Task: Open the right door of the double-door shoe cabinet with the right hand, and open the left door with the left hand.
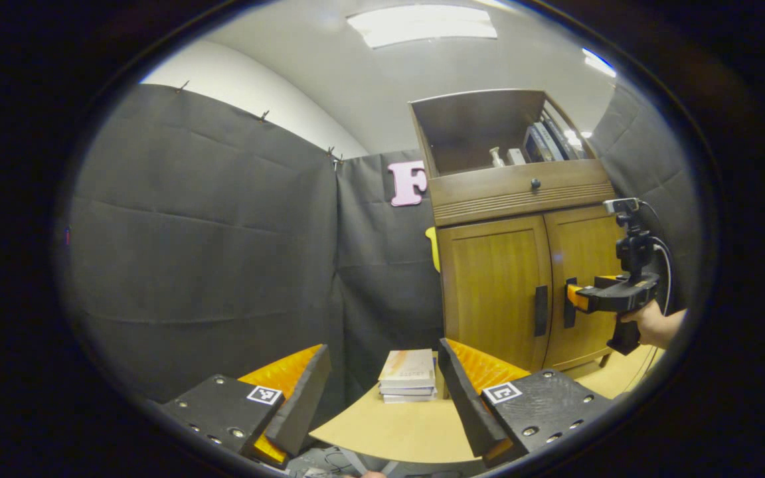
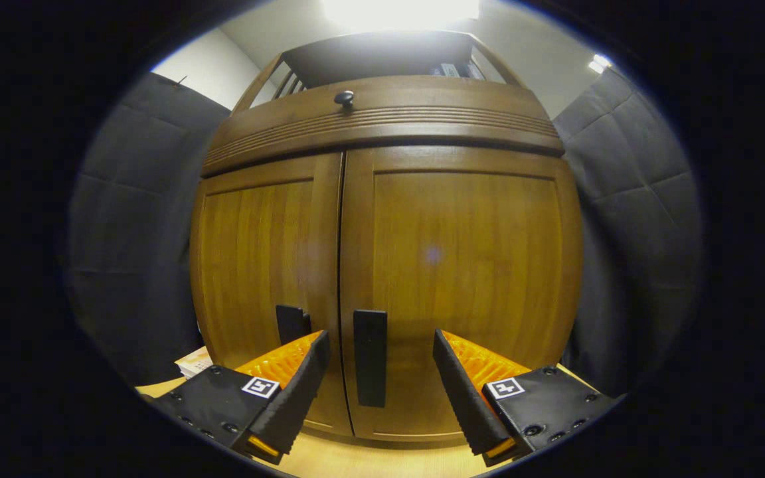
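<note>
The wooden cabinet (image 2: 382,265) stands shut, grain vertical. The right gripper (image 2: 376,382) gapes wide around the right door's flat handle (image 2: 370,357), fingers clear of it. The left gripper (image 1: 382,398), wide open and empty, hangs back near stacked books (image 1: 408,376).

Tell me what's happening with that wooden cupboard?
A person is about to open a shoe cabinet using a hand-held gripper in each hand. Both doors look shut. The right hand-held gripper is open and lined up around the dark handle of the right door, close to it but not squeezing yet. The left hand-held gripper is open too and farther back, above a table with a stack of books. The left door's handle is untouched.
</note>
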A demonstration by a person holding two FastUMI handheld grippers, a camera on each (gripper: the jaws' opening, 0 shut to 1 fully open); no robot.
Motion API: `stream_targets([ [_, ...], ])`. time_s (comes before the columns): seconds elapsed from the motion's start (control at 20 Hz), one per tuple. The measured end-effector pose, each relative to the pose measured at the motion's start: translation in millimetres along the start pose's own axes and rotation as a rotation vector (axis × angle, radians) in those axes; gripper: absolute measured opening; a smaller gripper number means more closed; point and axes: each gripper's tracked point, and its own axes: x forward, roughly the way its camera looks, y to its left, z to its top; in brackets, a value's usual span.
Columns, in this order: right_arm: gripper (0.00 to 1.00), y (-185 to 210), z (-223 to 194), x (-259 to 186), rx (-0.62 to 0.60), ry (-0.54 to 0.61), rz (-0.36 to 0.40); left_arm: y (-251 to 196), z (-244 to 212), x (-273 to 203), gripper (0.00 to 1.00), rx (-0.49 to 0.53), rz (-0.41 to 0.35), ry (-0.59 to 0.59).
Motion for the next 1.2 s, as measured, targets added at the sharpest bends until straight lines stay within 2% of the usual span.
stream_targets([
  [0.1, 0.92, 2, -6, 12, 0.01, 0.02, -0.001, 1, 1, -1, 0.94, 0.003, 0.013, 0.004],
  [0.15, 0.95, 3, -10, 17, 0.022, 0.033, 0.001, 1, 1, -1, 0.94, 0.003, 0.018, 0.005],
  [0.25, 0.92, 5, -19, 24, 0.047, 0.066, 0.006, 2, 1, 0, 0.94, 0.0, 0.027, 0.007],
  [0.4, 0.61, 8, -34, 37, 0.076, 0.117, 0.008, 3, 2, 0, 0.94, -0.008, 0.037, 0.017],
  [0.45, 0.63, 9, -35, 39, 0.084, 0.126, 0.009, 2, 2, 0, 0.94, -0.01, 0.037, 0.016],
  [0.5, 0.59, 10, -37, 42, 0.092, 0.133, 0.011, 2, 2, 1, 0.94, -0.012, 0.035, 0.016],
  [0.6, 0.36, 11, -36, 44, 0.104, 0.13, 0.008, 1, 3, 0, 0.94, -0.01, 0.024, 0.014],
  [0.65, 0.4, 12, -36, 46, 0.099, 0.131, 0.011, 1, 2, 0, 0.94, -0.007, 0.018, 0.013],
  [0.7, 0.31, 12, -36, 44, 0.083, 0.128, 0.013, 1, 2, 1, 0.94, -0.008, 0.014, 0.013],
  [0.75, 0.3, 12, -37, 45, 0.062, 0.135, 0.014, 0, 1, 1, 0.94, -0.012, 0.009, 0.015],
  [0.8, 0.21, 12, -37, 46, 0.04, 0.138, 0.011, 0, 0, 3, 0.94, -0.021, 0.005, 0.019],
  [0.85, 0.21, 11, -37, 40, 0.039, 0.145, 0.008, 0, -2, 3, 0.94, -0.028, 0.001, 0.023],
  [0.9, 0.14, 12, -38, 45, 0.04, 0.142, 0.005, 0, -3, 4, 0.94, -0.032, -0.002, 0.025],
  [0.95, 0.13, 12, -35, 39, 0.044, 0.136, 0.003, 0, -4, 5, 0.94, -0.034, -0.006, 0.022],
  [1.2, 0.12, 12, -37, 7, 0.055, 0.124, 0.046, -5, -8, 9, 0.94, -0.034, -0.048, -0.002],
])
